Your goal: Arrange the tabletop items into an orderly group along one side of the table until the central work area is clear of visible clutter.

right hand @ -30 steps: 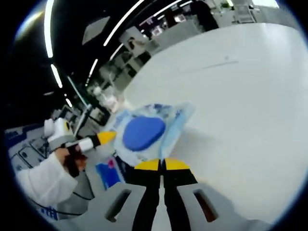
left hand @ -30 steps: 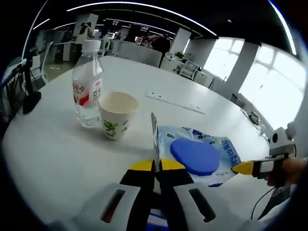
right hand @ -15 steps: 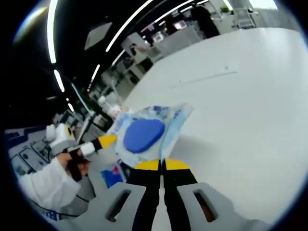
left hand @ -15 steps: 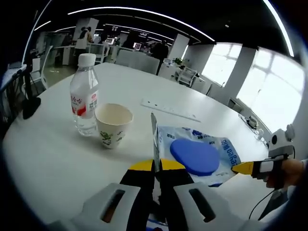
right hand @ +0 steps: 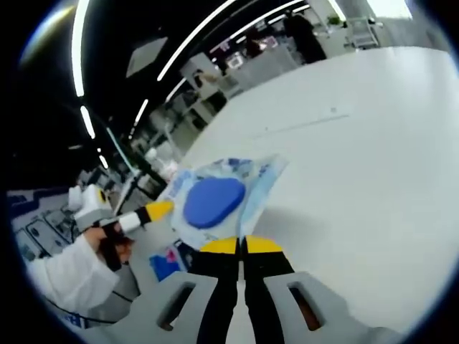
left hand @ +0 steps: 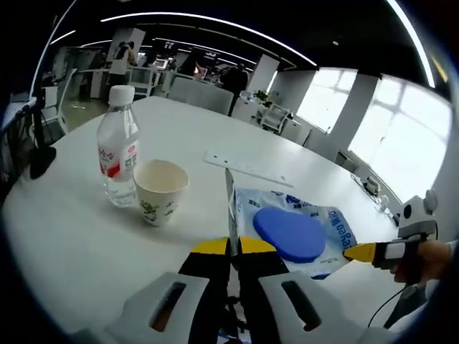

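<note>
A pale blue wet-wipe packet (left hand: 294, 231) with a round dark blue lid hangs above the white table (left hand: 79, 236), held at two edges. My left gripper (left hand: 233, 247) is shut on the packet's near edge. My right gripper (left hand: 361, 251) enters from the right with its yellow tip on the packet's corner. In the right gripper view the packet (right hand: 215, 201) sits just past my right gripper (right hand: 240, 246), which is shut on it, and the left gripper (right hand: 158, 209) pinches its far side, held by a hand in a white sleeve. A water bottle (left hand: 117, 154) and a paper cup (left hand: 160, 190) stand upright side by side on the table's left.
A thin white strip (left hand: 247, 167) lies flat on the table beyond the packet, seen in the right gripper view as the strip (right hand: 301, 125). A small blue and pink item (right hand: 168, 261) lies below the packet. Office desks and chairs stand past the table's far edge.
Both grippers keep hold of the packet. The left gripper view has pulled back a little, so the bottle and cup look smaller and farther left. The right gripper view has barely shifted.
</note>
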